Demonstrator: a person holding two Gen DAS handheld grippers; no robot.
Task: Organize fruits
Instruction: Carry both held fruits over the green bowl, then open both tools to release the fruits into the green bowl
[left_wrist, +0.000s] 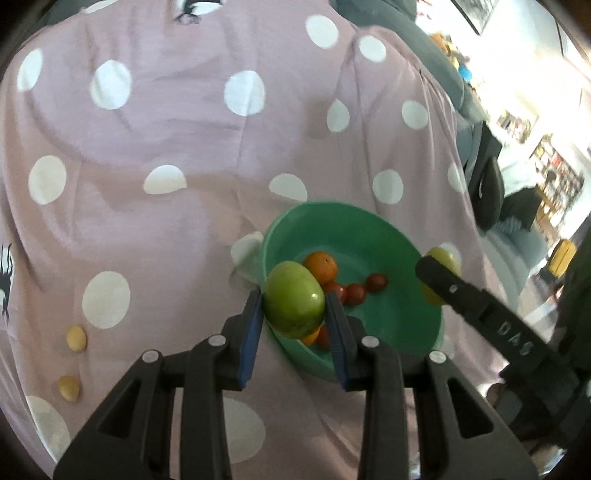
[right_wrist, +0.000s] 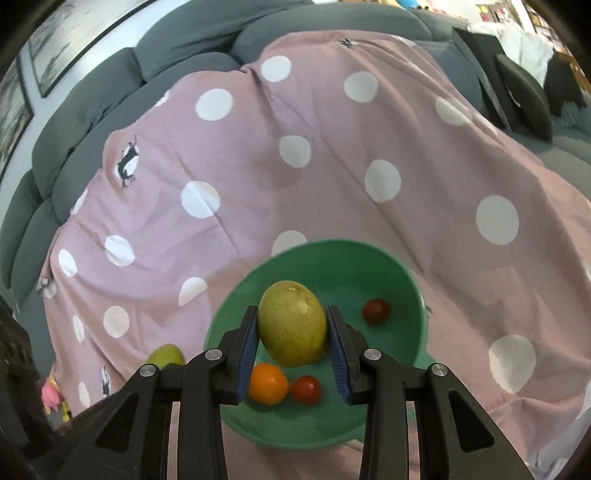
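**Two grippers, each holding a fruit over the green bowl**

The left gripper is pinching a green apple w/ its blue pads, one pad on each side. The apple is hanging over the near-left rim of the green bowl. It is not touching the bowl.

The right gripper is squeezing a yellow-green fruit between its two blue pads. That fruit is bigger & egg-shaped, w/ tiny spots on its skin. It is hanging over the inside of the bowl, near the middle. In the left view the same fruit is peeking out behind the right gripper's black finger, at the bowl's right edge.

Inside the bowl an orange is lying near the left side. Red tomatoes are lying in a little row just beside it. In the right view the orange is sitting next to one tomato, & another tomato is lying apart on the far right side. More orange & red bits are showing under the apple, but they are partly hidden.

The bowl is sitting on a pink cloth w/ white dots. Two small tan fruits are lying on the cloth, well apart from the bowl, on the left. A gray sofa is standing behind the cloth.
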